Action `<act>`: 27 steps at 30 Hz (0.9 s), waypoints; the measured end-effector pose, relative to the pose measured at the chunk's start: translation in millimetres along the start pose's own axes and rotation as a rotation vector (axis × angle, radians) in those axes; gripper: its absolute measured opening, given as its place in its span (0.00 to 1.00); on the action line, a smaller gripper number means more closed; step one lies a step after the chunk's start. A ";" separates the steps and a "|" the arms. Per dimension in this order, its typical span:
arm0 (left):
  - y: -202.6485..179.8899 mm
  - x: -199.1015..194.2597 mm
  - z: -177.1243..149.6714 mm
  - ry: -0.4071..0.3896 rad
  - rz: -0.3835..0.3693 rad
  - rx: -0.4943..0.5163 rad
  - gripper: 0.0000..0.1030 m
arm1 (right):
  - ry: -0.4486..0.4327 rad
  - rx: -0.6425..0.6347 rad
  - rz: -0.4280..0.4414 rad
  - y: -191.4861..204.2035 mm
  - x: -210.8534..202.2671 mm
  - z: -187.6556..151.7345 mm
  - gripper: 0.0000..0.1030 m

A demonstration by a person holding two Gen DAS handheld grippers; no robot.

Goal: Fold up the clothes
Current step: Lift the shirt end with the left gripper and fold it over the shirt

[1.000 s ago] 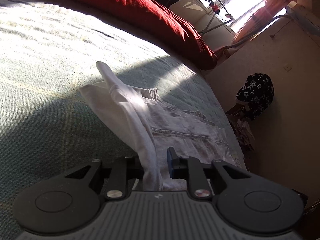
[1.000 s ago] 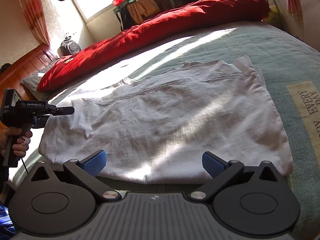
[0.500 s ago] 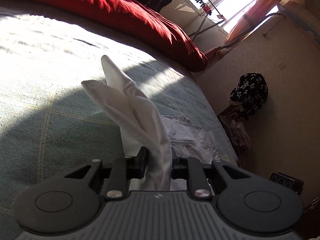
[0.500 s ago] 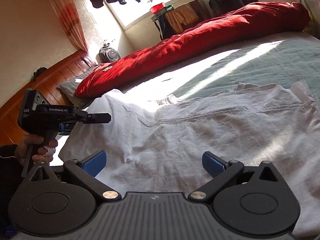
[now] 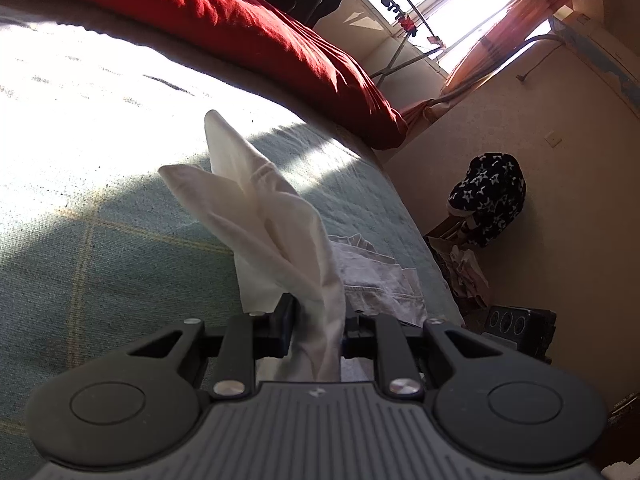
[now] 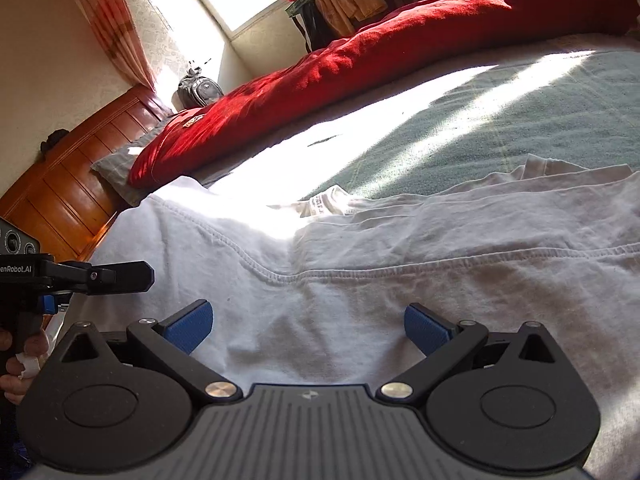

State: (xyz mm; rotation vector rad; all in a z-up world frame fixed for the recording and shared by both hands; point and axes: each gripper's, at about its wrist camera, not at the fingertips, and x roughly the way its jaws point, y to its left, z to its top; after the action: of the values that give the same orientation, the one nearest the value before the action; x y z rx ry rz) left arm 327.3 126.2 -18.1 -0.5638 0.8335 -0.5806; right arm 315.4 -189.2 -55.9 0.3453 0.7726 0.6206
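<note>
The left gripper (image 5: 318, 330) is clenching a bunched edge of the white shirt (image 6: 360, 280), and the gathered cloth is rising ahead of its fingers, clear of the bed (image 5: 100, 220). The right gripper (image 6: 308, 324) is standing released, its blue pads spread wide with the shirt's stitched hem lying just ahead of it and between them, gripping nothing. The shirt is spreading across the bed in front of the right gripper, mostly flat, with one side lifted toward the left gripper at that view's left edge. Judgement: a fold is in progress, one side raised but not laid over. The flat remainder is showing no finished compact fold; laying, squaring and further folds appear outstanding.
</note>
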 end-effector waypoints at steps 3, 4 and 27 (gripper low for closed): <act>-4.7 1.1 0.2 -0.002 0.001 0.013 0.18 | 0.006 -0.041 -0.032 7.6 -15.3 -11.4 1.00; -6.6 1.8 0.6 -0.001 0.001 0.011 0.18 | 0.011 -0.052 -0.039 10.0 -20.6 -16.5 1.00; -75.0 23.0 16.6 0.010 0.031 0.057 0.18 | 0.117 -0.045 -0.058 15.0 -89.6 -40.1 1.00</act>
State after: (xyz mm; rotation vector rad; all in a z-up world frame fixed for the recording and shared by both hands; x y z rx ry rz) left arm 334.3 61.5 28.8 -0.4956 0.8318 -0.5776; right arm 230.5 -231.8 -26.8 0.2456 0.8762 0.6063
